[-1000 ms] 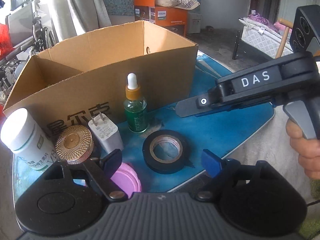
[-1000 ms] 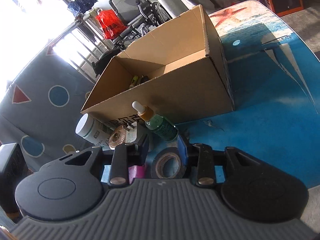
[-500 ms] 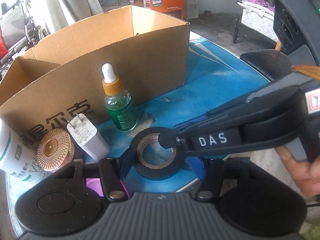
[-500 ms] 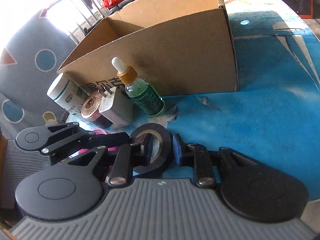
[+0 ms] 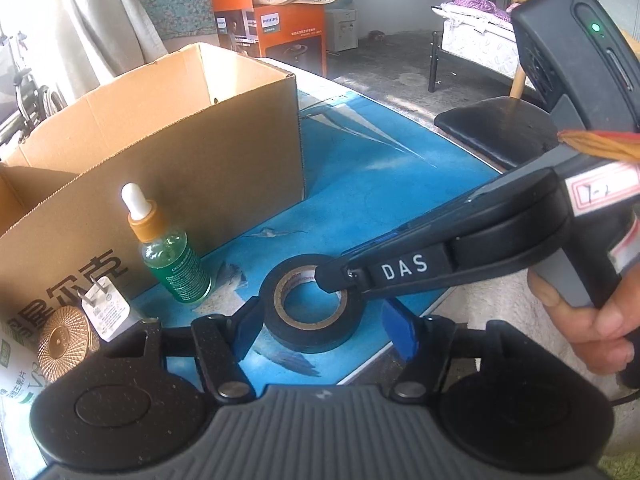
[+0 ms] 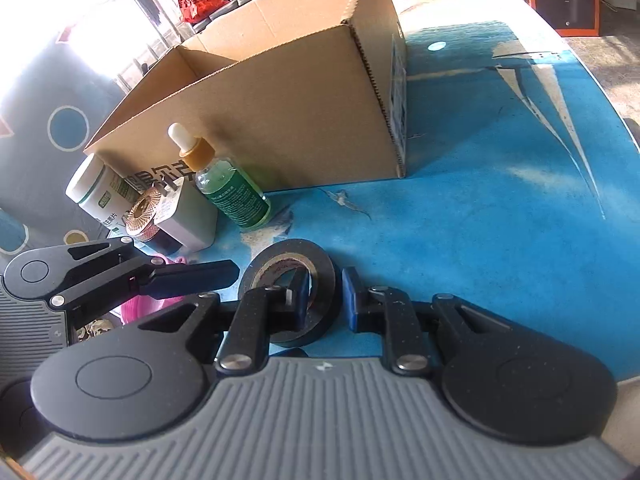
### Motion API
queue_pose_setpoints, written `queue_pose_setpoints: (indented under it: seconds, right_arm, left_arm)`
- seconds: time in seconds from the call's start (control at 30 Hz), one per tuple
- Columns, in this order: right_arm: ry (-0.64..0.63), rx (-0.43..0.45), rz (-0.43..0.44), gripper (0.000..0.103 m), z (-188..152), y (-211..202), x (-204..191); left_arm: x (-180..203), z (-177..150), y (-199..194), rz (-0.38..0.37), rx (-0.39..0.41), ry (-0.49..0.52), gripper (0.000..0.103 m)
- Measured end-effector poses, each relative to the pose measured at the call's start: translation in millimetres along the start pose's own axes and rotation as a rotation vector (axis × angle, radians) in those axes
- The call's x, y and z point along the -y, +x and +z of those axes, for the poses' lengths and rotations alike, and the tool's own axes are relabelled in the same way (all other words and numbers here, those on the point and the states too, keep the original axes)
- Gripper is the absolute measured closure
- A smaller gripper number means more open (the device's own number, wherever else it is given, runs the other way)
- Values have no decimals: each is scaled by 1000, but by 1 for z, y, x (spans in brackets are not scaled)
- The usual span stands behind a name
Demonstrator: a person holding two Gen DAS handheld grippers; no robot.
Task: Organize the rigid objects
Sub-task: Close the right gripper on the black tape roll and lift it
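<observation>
A black tape roll (image 5: pixel 280 320) lies on the blue table (image 5: pixel 380 184) in front of the open cardboard box (image 5: pixel 180 152). My right gripper (image 6: pixel 325 294) is shut on the roll's wall (image 6: pixel 326 272), one finger inside the hole and one outside; in the left wrist view it (image 5: pixel 336 278) reaches in from the right. My left gripper (image 5: pixel 320 328) straddles the roll and its jaws are opening. Its left finger (image 5: pixel 244 328) sits near the roll's side and its right finger (image 5: pixel 398 332) stands clear.
A green dropper bottle (image 5: pixel 172 260), a white plug charger (image 5: pixel 106 312), a gold-lidded jar (image 5: pixel 64 344) and a white pill bottle (image 6: pixel 100 192) stand left of the roll by the box. Something pink (image 6: pixel 140 308) lies under the left gripper. The table's edge (image 5: pixel 452 300) runs close on the right.
The right gripper came down onto the tape roll and closed on its wall. The left gripper slid right until the roll sat between its fingers, narrowed, then widened a little.
</observation>
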State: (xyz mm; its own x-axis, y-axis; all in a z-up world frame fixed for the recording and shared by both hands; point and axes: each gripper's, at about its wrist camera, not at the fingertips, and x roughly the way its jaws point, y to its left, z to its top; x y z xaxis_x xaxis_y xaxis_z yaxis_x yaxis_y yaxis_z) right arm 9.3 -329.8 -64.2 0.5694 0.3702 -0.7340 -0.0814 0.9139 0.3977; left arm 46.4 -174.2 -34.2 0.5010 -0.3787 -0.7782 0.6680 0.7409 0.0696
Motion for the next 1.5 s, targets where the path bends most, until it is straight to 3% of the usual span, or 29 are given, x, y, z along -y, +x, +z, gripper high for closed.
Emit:
queue_pose_setpoints:
  seconds: [0.13,0.67,1.17,1.5]
  right_arm:
    - [44,23,-12,86,-5,-10,15]
    - [68,45,9,86,-11,-15,25]
    - [75,50,13,85,-12,-16,23]
    - [55,95,-10,85,-12,-38,6]
  left_arm:
    - [6,1,4,8,-9,18,28]
    - [2,8,32,-16,-63,-24,33]
    - [3,8,29,-14,-42,-25,36]
    - [5,7,-1,-9,37,-20,36]
